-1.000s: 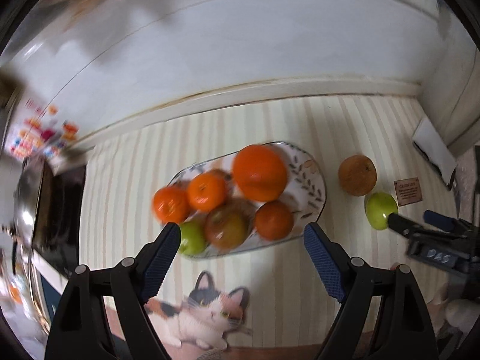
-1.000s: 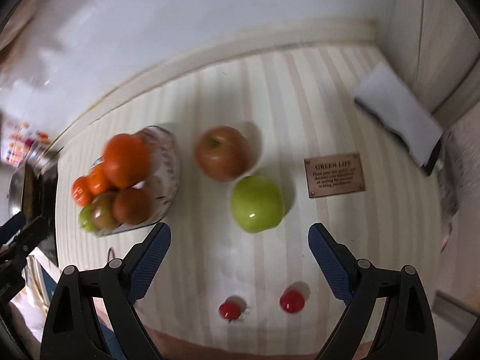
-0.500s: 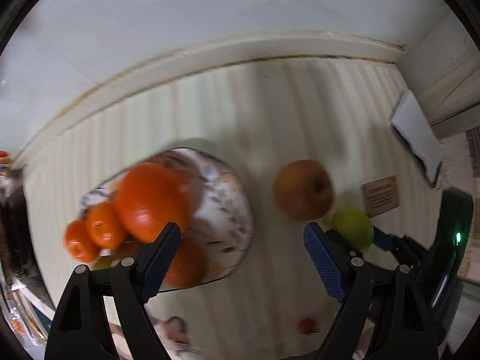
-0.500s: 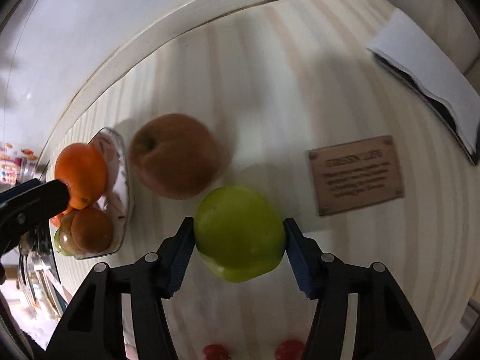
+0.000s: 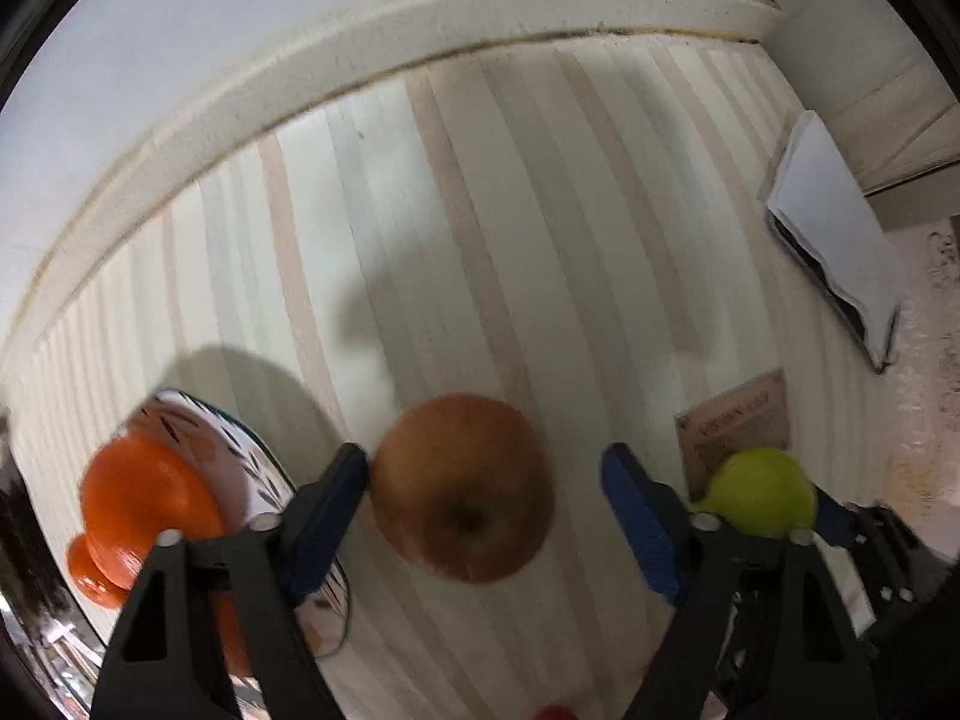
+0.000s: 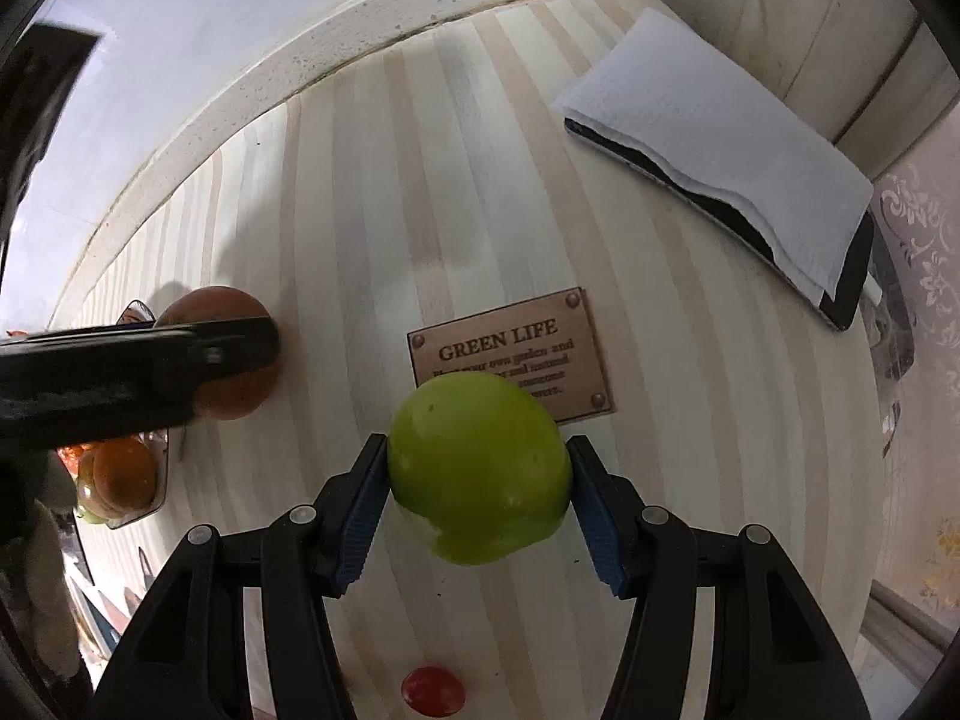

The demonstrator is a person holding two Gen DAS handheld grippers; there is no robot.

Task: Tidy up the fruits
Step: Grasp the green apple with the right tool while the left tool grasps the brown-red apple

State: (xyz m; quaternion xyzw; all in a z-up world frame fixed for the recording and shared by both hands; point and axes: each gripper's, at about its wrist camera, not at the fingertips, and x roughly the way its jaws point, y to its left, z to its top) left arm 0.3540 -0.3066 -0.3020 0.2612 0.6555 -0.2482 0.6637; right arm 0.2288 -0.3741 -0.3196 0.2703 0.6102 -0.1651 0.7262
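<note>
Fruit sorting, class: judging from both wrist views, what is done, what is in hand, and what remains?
Done: oranges sit on the plate. In hand: the right gripper clamps the green apple; the left gripper is closing around the brown apple. Left: both apples and a small red fruit.

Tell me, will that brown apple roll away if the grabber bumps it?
Probably yes. The brown apple is round and sits loose on the flat striped table, so a nudge could roll it. The left gripper is closing around it, one pad touching and the other still apart, which may push it sideways. Its skin looks smooth, maybe a bit slippery.
</note>
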